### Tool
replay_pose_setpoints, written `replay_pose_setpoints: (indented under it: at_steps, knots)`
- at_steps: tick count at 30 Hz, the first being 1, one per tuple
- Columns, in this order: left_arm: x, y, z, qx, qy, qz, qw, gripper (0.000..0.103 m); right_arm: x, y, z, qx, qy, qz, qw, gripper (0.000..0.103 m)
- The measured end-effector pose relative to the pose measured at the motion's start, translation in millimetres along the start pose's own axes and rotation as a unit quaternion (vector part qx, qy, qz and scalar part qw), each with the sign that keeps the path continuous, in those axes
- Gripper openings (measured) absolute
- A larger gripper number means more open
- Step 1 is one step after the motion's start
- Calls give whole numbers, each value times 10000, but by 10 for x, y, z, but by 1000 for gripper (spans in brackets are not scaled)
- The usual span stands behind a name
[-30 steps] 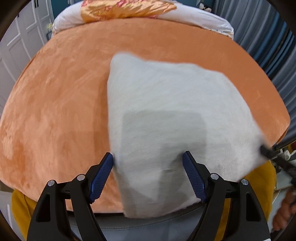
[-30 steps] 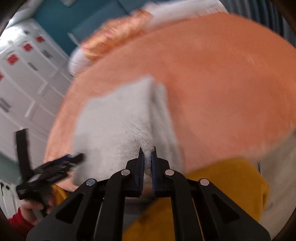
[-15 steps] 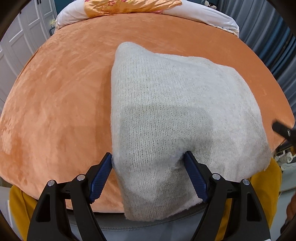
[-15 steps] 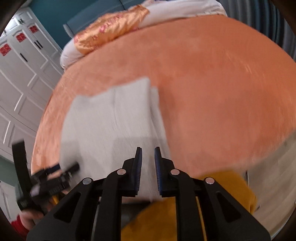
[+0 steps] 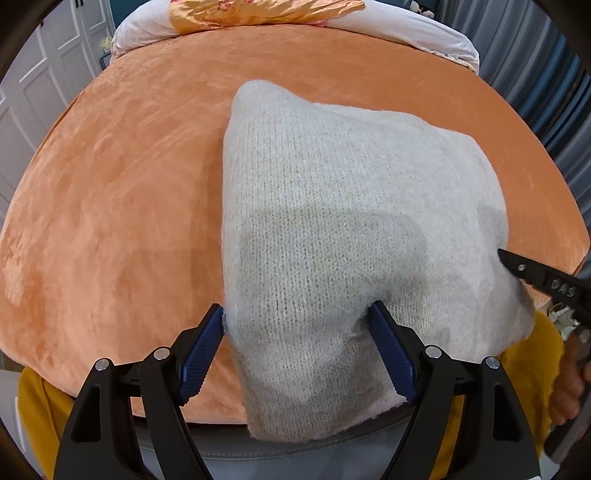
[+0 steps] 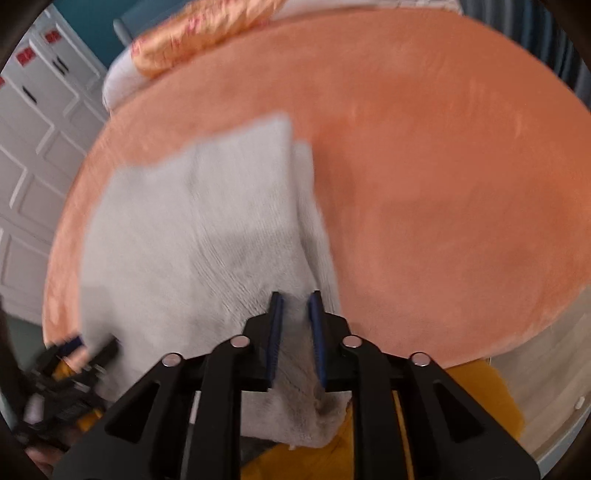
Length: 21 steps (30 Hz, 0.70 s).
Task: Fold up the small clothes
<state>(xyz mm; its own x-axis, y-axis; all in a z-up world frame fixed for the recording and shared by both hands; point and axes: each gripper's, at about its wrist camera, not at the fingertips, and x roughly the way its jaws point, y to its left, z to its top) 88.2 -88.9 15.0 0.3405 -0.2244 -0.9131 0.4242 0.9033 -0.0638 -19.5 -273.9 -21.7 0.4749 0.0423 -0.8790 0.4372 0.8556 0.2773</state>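
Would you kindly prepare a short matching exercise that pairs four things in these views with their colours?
Things:
1. knitted garment
2. bed cover
3. pads on the left tongs
4. pillow

Colours:
A. white
B. blue
C. pale grey
D. orange

Pairs: 1-C, 2-D, 3-B, 4-A
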Motion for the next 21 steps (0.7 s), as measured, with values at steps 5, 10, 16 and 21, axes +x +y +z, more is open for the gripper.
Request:
replay_pose_setpoints:
  at_steps: [5,10,16,21]
  knots:
    - [-123,132,77,-296,11,-354,9989,79,-305,-63,66,265,-230,164,9993,29]
    - [-161,340,300,-863,-90,-885,9923,86,-349,-141,68,351,-391,277,9982,67]
    - [180,380,492,-1068,240,-1041,9885,86,63,-113,145,606,194,624,9960,78]
    - [348,260,543,-989,259,-853,9911,93,253,-190,121,913,364,1044,9897,84]
